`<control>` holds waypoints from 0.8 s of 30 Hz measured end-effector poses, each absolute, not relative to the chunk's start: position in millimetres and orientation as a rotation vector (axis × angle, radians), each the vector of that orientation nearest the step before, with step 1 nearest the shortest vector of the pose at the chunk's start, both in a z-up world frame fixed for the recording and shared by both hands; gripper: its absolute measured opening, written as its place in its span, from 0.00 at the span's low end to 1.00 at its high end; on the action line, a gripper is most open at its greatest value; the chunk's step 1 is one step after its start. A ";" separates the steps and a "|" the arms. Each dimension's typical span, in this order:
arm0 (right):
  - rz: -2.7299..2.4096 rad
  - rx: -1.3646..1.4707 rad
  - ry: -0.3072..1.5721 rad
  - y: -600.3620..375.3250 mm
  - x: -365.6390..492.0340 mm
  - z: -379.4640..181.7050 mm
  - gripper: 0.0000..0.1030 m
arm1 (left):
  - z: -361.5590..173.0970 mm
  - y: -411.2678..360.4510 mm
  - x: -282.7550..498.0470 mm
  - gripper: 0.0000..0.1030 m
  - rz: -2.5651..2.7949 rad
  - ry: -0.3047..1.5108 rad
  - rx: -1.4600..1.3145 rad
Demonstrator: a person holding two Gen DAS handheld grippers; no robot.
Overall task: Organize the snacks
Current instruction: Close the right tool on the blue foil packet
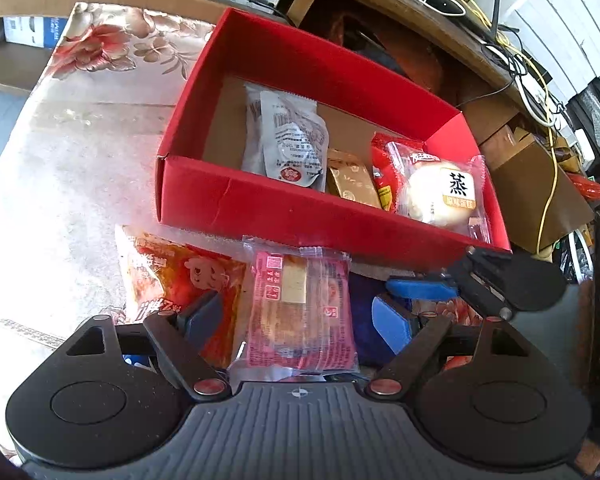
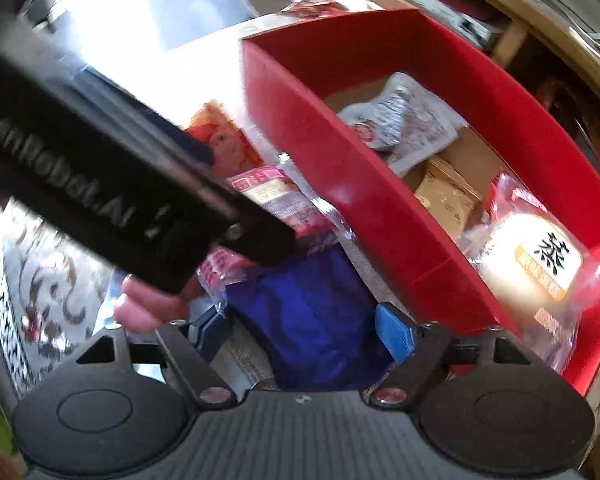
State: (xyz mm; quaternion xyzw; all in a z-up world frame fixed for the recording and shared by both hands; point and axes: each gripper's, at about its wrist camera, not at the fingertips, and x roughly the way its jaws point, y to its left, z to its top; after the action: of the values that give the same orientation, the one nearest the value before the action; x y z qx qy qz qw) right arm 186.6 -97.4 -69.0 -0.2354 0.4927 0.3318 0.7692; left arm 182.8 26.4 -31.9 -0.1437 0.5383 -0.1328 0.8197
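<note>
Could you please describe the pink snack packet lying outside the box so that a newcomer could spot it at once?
Find the open red cardboard box on the floral cloth. Just outside its near wall lies a clear-edged pink wrapper with a pale cake inside, between an orange-red spicy snack packet and a dark blue packet.

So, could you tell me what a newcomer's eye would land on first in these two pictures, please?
First the open red box, filling the middle of the left wrist view, with a steamed cake packet in its near right corner beside a gold packet and grey pouches. In front of the box, outside it, a pink wrapped pastry lies between the open left gripper fingers. In the right wrist view a dark blue packet lies between the right gripper fingers.
</note>
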 end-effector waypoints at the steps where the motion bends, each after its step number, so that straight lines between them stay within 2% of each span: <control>1: 0.706 -0.509 1.065 -98.3 184.7 -69.6 0.75 | -32.2 26.9 181.9 0.85 -0.282 1.148 -0.305; 4: 0.654 -0.477 1.087 -110.7 172.8 -60.7 0.61 | -33.8 22.7 179.9 0.85 -0.295 1.156 -0.289; 7: 0.631 -0.401 1.126 -124.6 166.6 -57.0 0.50 | -36.3 15.4 179.6 0.85 -0.302 1.162 -0.272; 11: 0.623 -0.333 1.163 -142.7 155.0 -51.2 0.49 | -44.7 4.7 181.6 0.84 -0.290 1.172 -0.246; 15: 0.612 -0.269 1.178 -155.5 143.0 -48.1 0.48 | -48.4 -7.9 181.8 0.78 -0.270 1.163 -0.195; 16: 0.599 -0.269 1.170 -157.5 140.9 -46.3 0.48 | -47.7 -12.0 179.7 0.72 -0.264 1.159 -0.158; 18: 0.583 -0.304 1.154 -157.5 135.5 -43.9 0.51 | -47.7 -15.5 176.6 0.69 -0.261 1.150 -0.116; 20: 0.565 -0.354 1.123 -155.5 134.6 -41.0 0.60 | -47.5 -11.4 175.8 0.65 -0.260 1.150 -0.132; 21: 0.570 -0.394 1.117 -151.5 136.7 -40.9 0.71 | -46.7 -9.0 176.0 0.64 -0.258 1.151 -0.148; 24: 0.603 -0.493 1.073 -138.9 140.9 -39.5 0.76 | -46.0 -10.6 176.4 0.64 -0.263 1.152 -0.139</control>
State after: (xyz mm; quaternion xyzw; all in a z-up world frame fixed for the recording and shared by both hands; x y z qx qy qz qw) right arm 140.9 -138.9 -39.5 -0.2287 0.4980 0.2800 0.7882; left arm 176.4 -10.6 -46.0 -0.0656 0.5426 -0.1237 0.8282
